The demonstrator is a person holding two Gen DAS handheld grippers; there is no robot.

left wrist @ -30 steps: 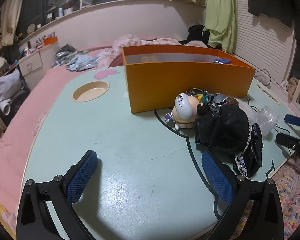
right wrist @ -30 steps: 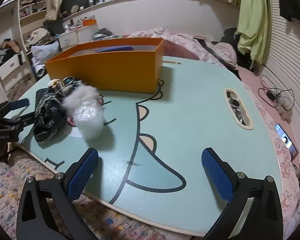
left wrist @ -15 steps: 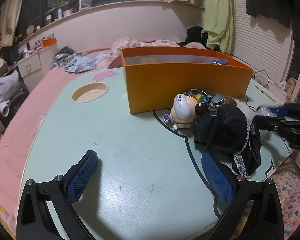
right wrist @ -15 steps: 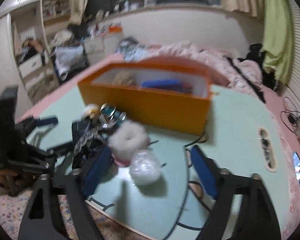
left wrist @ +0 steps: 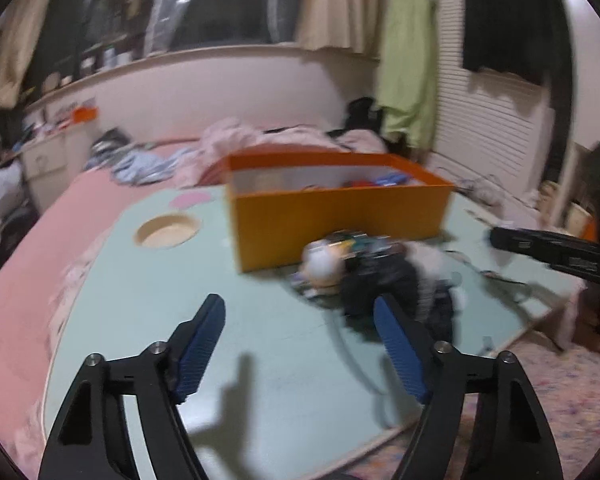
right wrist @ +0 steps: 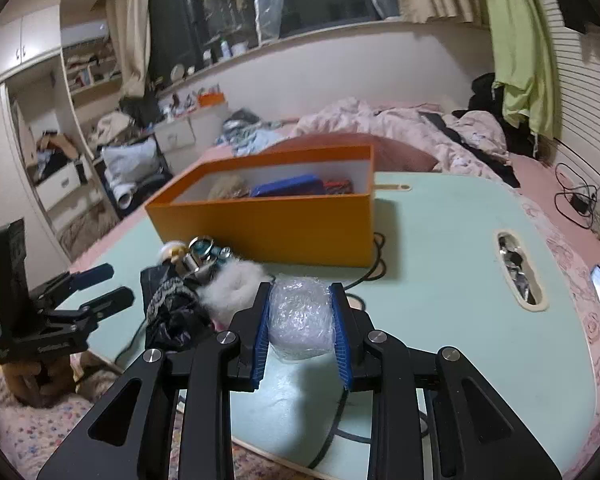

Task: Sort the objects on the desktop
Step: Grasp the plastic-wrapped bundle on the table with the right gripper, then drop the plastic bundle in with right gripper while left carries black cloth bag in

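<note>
**Sorting partly done: some items boxed, a pile left on the counter**

The right claw (right wrist: 301, 326) is pinching a clear plastic bundle (right wrist: 300, 320) between its blue pads, one pad pressed against each side. The bundle sits low over the counter (right wrist: 440, 280), just beside the pile; whether it is lifted clear of the surface cannot be told.

The left claw (left wrist: 300, 344) is spread wide with nothing between its fingers, above a bare part of the counter and aimed toward the pile. That view is blurred.

The orange box (right wrist: 268, 224) stands on the counter behind the pile and already contains a blue flat item (right wrist: 286, 189), a tan fuzzy thing (right wrist: 228, 188) and something red (right wrist: 338, 186). So part of the sorting looks finished.

What remains, as far as can be seen: a cluster close against the front of the box, made up of a black lacy cloth (right wrist: 172, 308), a white fluffy piece (right wrist: 232, 288), a small round-headed figure (left wrist: 324, 268) and some shiny metal bits (right wrist: 202, 254). A cable (right wrist: 374, 258) also runs on the counter near the box.

The bundle in the right claw seems the item in hand now, likely bound for the box. After it, at least four things in the pile are left, so the job looks around the middle, not near its end.
</note>
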